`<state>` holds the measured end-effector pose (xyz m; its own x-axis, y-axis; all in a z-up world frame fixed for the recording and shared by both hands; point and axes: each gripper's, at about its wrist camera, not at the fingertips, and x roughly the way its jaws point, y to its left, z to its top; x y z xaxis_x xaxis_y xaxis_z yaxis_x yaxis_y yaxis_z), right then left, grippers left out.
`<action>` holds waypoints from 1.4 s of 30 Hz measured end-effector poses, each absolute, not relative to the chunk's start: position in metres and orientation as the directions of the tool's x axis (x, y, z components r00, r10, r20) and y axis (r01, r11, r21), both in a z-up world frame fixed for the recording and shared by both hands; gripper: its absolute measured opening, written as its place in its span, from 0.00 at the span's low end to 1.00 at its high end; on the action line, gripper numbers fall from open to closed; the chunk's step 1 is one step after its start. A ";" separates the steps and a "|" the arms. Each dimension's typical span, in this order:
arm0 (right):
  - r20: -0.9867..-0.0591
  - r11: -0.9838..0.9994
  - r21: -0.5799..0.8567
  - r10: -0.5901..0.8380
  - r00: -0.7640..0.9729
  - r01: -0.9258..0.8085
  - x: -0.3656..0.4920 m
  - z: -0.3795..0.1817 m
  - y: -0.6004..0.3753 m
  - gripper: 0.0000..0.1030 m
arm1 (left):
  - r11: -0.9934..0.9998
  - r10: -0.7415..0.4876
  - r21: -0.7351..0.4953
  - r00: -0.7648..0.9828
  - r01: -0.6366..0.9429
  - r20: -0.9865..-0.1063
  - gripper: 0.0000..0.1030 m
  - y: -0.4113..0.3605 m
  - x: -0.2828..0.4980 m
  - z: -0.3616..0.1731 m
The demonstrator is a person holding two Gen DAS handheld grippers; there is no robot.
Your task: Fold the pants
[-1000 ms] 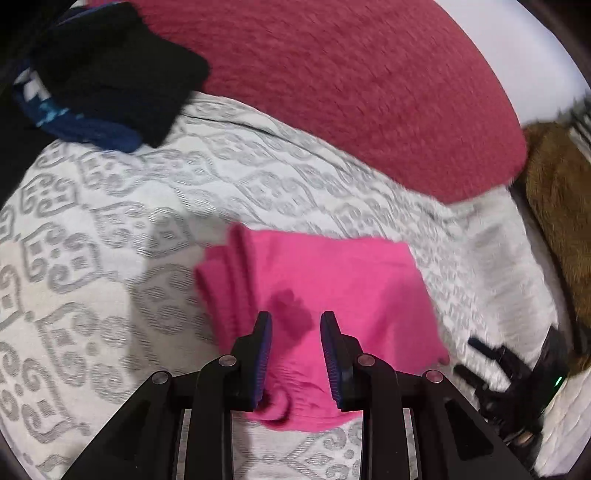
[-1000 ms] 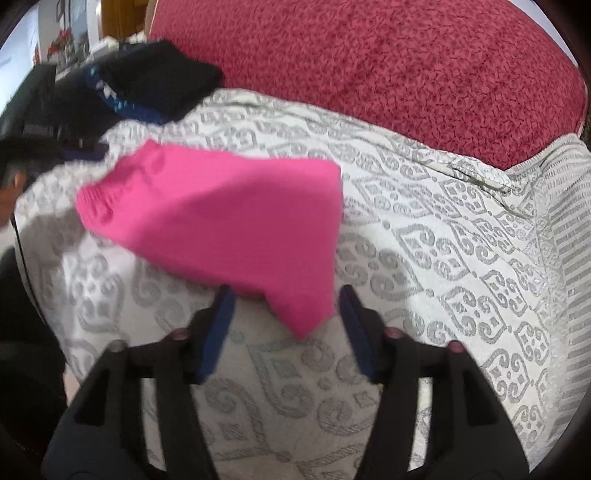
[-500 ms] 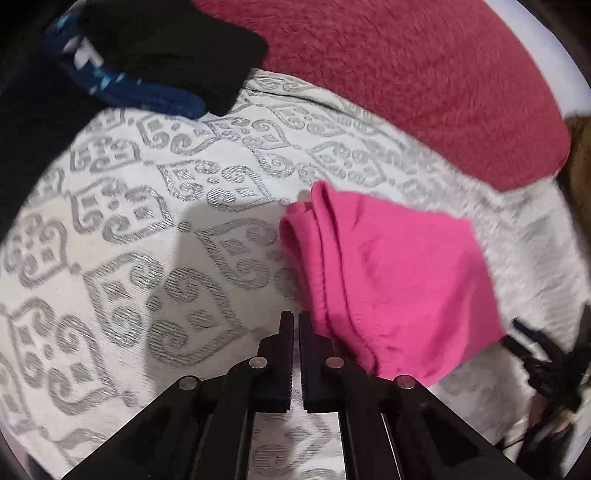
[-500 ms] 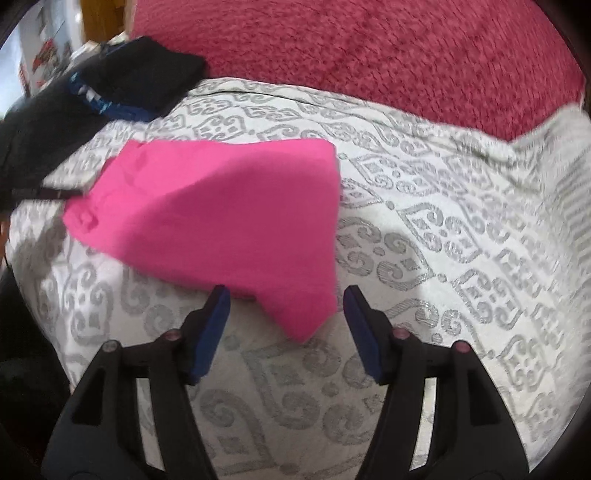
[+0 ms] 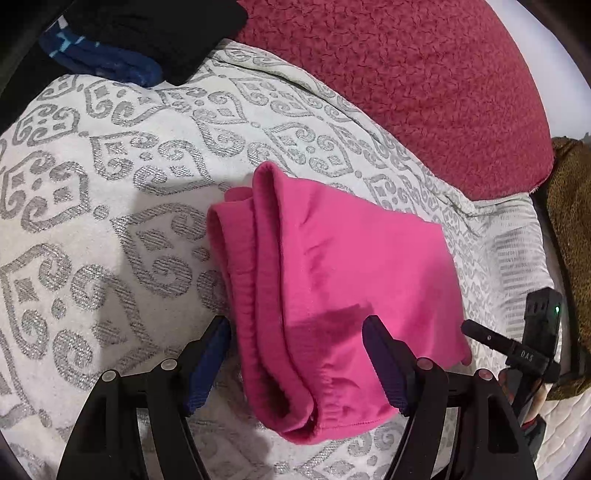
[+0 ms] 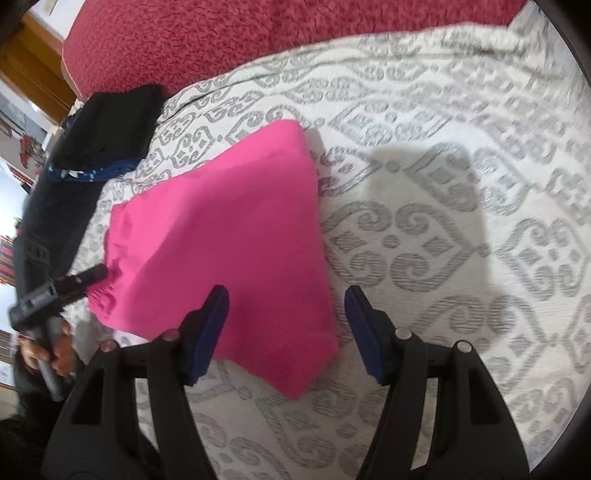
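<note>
Pants (image 5: 332, 295), pink and folded, lie on the patterned bedspread (image 5: 110, 221); left gripper (image 5: 297, 328) and right gripper (image 6: 286, 299) both spread wide, holding nothing.
Left view alone shows stacked hems; beyond, dark clothes (image 6: 107, 125), then red blanket (image 5: 424, 81).

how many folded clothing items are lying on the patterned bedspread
3: the bright pink folded pants mid-bed between the open grippers, and a black garment stacked on a blue patterned one at the far left corner. More may be hidden.

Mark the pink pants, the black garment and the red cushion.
pink pants (image 5: 343, 280), left wrist view, middle of top layer
black garment (image 6: 114, 122), right wrist view, centre of pile
red cushion (image 5: 424, 81), left wrist view, mid surface
</note>
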<state>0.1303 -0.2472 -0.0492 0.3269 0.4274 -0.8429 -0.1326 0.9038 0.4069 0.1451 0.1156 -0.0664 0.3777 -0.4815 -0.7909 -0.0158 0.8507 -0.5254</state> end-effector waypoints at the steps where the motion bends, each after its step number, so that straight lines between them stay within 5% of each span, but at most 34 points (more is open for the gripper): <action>1: -0.841 0.896 0.427 0.443 0.312 -0.123 0.133 -0.053 -0.248 0.64 | 0.852 -0.482 -0.524 0.379 -0.008 -0.790 0.73 0.115 0.145 -0.067; 29: -0.815 0.865 0.485 0.501 0.290 -0.132 0.180 -0.067 -0.238 0.68 | 0.885 -0.463 -0.445 0.346 0.137 -0.816 0.74 0.094 0.166 -0.072; 32: -0.818 0.868 0.479 0.495 0.292 -0.131 0.182 -0.067 -0.236 0.68 | 0.894 -0.446 -0.427 0.349 0.136 -0.824 0.63 0.094 0.166 -0.072; 34: -0.826 0.876 0.461 0.481 0.295 -0.141 0.182 -0.066 -0.234 0.60 | 0.890 -0.452 -0.439 0.353 0.123 -0.819 0.52 0.098 0.167 -0.073; 36: -0.839 0.890 0.431 0.455 0.297 -0.146 0.183 -0.066 -0.230 0.32 | 0.881 -0.466 -0.463 0.354 0.100 -0.811 0.38 0.103 0.168 -0.074; 38: -0.834 0.887 0.441 0.462 0.303 -0.139 0.182 -0.065 -0.230 0.22 | 0.873 -0.478 -0.481 0.357 0.086 -0.803 0.31 0.107 0.167 -0.075; 42: -0.824 0.901 0.400 0.435 0.364 -0.170 0.172 -0.047 -0.224 0.19 | 0.898 -0.433 -0.425 0.395 0.112 -0.810 0.23 0.099 0.159 -0.064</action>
<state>0.1718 -0.2240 -0.0468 0.3642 0.4347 -0.8237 -0.1703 0.9006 0.4000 0.1586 0.0993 -0.0645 0.3947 -0.4330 -0.8104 0.1115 0.8981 -0.4255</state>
